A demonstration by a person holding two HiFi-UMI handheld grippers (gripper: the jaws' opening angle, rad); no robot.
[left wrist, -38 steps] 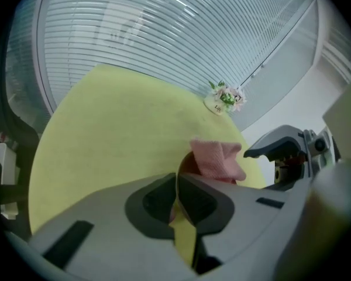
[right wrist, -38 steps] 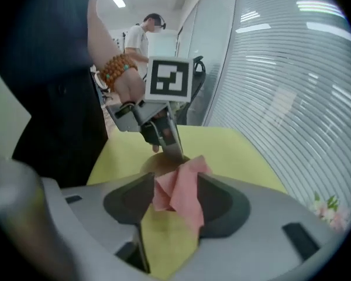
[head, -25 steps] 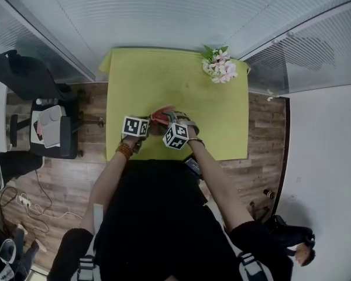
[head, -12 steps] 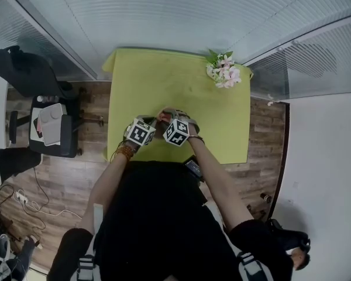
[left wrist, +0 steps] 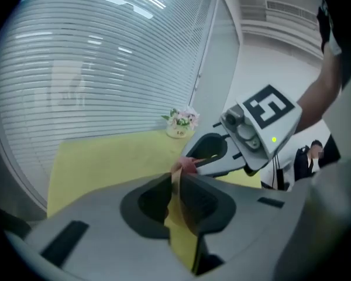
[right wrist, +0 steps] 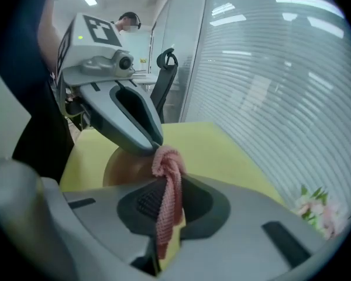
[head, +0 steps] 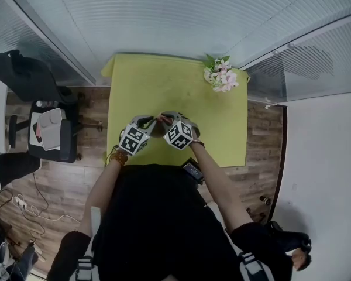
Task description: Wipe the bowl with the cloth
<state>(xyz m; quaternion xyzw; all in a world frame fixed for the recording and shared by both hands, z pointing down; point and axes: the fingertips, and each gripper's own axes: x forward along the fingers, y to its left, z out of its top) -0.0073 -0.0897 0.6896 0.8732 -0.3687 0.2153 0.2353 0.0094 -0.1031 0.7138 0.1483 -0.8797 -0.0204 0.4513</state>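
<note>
My two grippers meet tip to tip above the middle of the yellow-green table [head: 134, 81]. A pink knitted cloth [right wrist: 168, 206] runs up through the jaws of my right gripper [right wrist: 165, 180], which is shut on it. The cloth's bunched top [left wrist: 187, 165] sits at the fingertips of my left gripper [left wrist: 176, 179]. The left jaws are opening: a thin slit shows between them. In the head view the cloth [head: 162, 118] peeks out between the left gripper [head: 154, 121] and the right gripper [head: 167, 119]. A tan bowl [right wrist: 124, 167] lies just below them, hidden in the head view.
A small pot of pink flowers [head: 221, 75] stands at the table's far right corner. A black office chair [head: 23, 75] is on the floor to the left. A dark flat object [head: 193, 170] lies at the table's near edge by my right forearm.
The left gripper has swung in towards the right one until their tips meet at the cloth. The grippers sit slightly nearer the table's front edge.
</note>
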